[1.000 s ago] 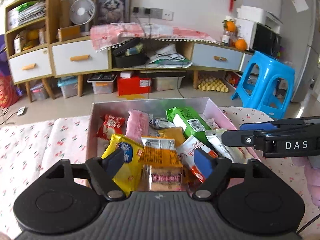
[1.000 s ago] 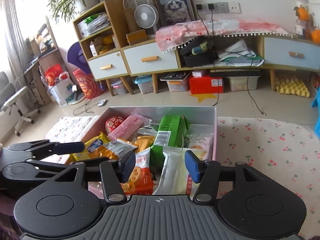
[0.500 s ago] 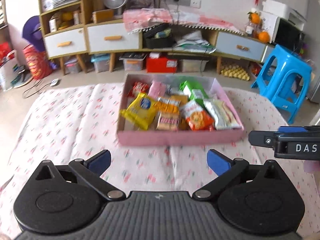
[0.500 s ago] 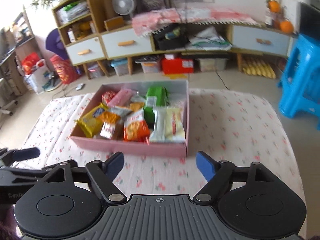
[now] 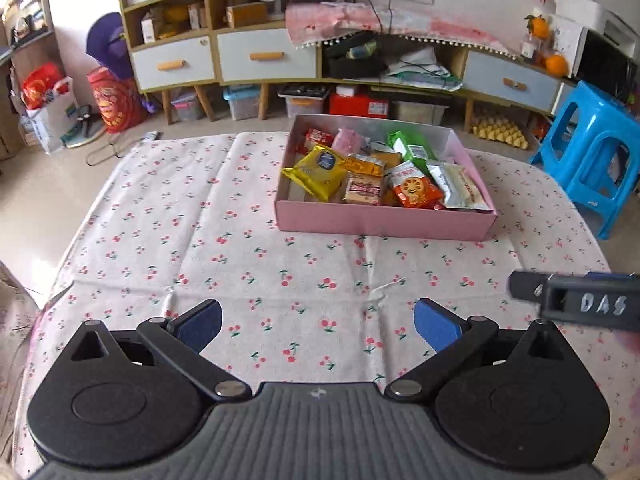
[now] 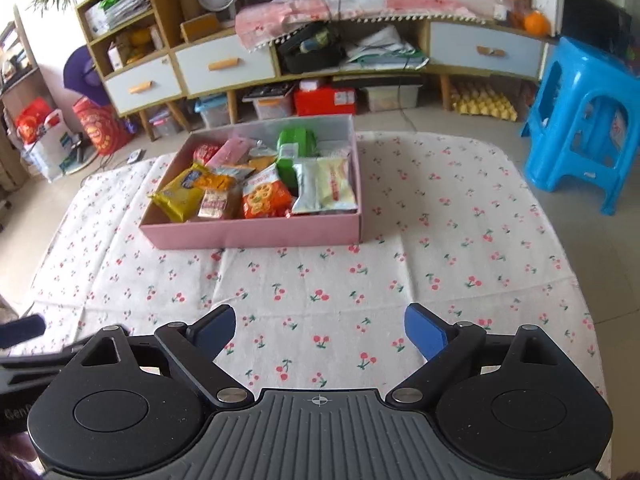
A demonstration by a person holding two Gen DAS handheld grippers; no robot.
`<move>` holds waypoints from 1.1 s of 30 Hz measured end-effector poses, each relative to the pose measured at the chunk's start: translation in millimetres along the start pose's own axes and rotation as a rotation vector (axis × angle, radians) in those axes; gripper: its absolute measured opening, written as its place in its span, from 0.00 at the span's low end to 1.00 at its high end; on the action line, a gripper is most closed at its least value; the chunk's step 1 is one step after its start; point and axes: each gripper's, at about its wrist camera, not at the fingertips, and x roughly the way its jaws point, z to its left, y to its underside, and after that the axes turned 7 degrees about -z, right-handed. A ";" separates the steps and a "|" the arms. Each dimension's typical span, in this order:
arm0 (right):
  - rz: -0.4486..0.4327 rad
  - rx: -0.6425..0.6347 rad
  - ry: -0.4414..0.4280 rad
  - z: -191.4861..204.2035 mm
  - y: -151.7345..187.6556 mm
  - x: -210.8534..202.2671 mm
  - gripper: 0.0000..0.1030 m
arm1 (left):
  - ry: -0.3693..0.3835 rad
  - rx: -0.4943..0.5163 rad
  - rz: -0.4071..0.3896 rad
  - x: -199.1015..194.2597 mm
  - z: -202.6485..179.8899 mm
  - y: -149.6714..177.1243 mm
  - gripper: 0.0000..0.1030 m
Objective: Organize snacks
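Pink box (image 5: pixel 384 222) on cherry-print tablecloth (image 5: pixel 240 248), toward far side of table, well apart from both grippers. Packed with snack packets: yellow packet (image 5: pixel 318 172) at near-left corner, part of it riding up over the rim; orange cracker packet (image 5: pixel 414 190) near middle front; silver-white packet (image 5: pixel 460 190) at right front; green packet (image 5: pixel 410 148) toward the back; pink packet (image 5: pixel 346 140) and red packet (image 5: pixel 318 136) at back left. Same layout in right wrist view: box (image 6: pixel 256 232), yellow (image 6: pixel 180 194), orange (image 6: pixel 264 198), silver-white (image 6: pixel 328 186), green (image 6: pixel 296 144).

No loose snacks visible on the cloth in either view. Judged close to done, or done: everything seen sits inside the box. Possibly left: tidying the overlapping packets, nudging the yellow one fully below the rim. No lid in sight.

Left gripper (image 5: pixel 318 326): spread wide, nothing between the blue pads, only cloth beneath. Right gripper (image 6: pixel 318 332): jaws opening, nearly as wide, nothing between them either. Both hang over the near part of the table, angled down toward the cloth. Right gripper's body also visible at right edge of left view.
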 end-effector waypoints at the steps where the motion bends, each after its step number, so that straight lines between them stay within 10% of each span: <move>1: -0.010 -0.005 0.012 0.8 1.3 -1.5 0.91 | -0.008 0.003 0.005 0.7 0.2 2.7 1.00; 33: 0.032 -0.057 -0.008 15.2 10.2 4.0 0.91 | -0.048 -0.008 0.031 -6.5 5.7 12.6 1.00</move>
